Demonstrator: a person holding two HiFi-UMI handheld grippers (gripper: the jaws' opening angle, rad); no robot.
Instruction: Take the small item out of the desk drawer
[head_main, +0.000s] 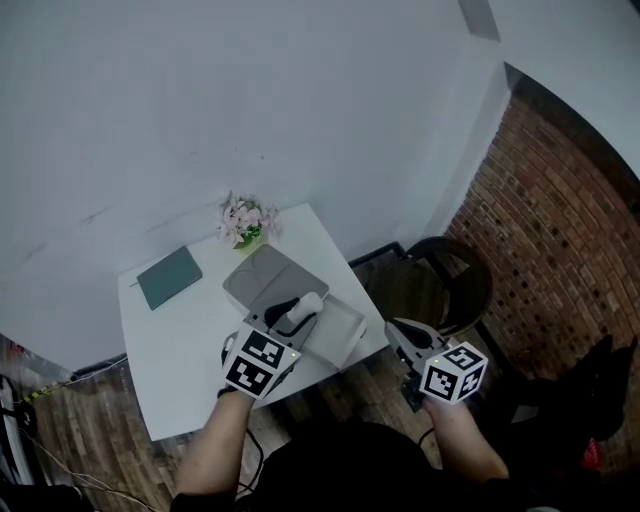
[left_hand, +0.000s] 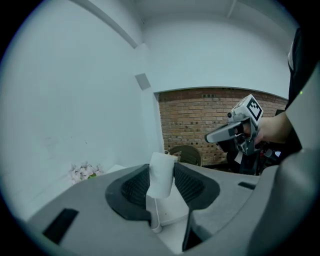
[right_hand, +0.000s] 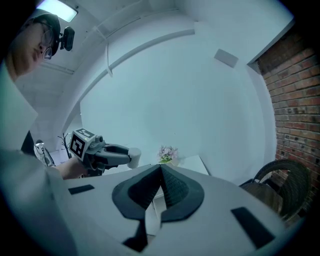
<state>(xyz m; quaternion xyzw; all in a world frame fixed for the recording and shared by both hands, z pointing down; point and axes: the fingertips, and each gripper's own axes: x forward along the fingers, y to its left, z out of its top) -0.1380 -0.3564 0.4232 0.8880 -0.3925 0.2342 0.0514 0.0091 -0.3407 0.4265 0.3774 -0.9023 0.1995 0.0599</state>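
My left gripper (head_main: 305, 306) is shut on a small white item (head_main: 309, 299), a pale roll-like piece, held above the open white drawer (head_main: 347, 338) at the desk's front right. In the left gripper view the item (left_hand: 162, 175) stands upright, pinched between the dark pads, with the drawer's inside (left_hand: 175, 214) below it. My right gripper (head_main: 393, 329) hangs off the desk's right edge, apart from the drawer. Its jaws are closed together with nothing in them (right_hand: 161, 172). From that camera the left gripper (right_hand: 129, 156) shows with the white item at its tip.
On the white desk (head_main: 175, 350) lie a teal notebook (head_main: 169, 276) and a grey flat pad (head_main: 264, 277), with pink flowers (head_main: 243, 220) at the back. A dark round chair (head_main: 452, 284) stands to the right, by the brick wall (head_main: 560, 220).
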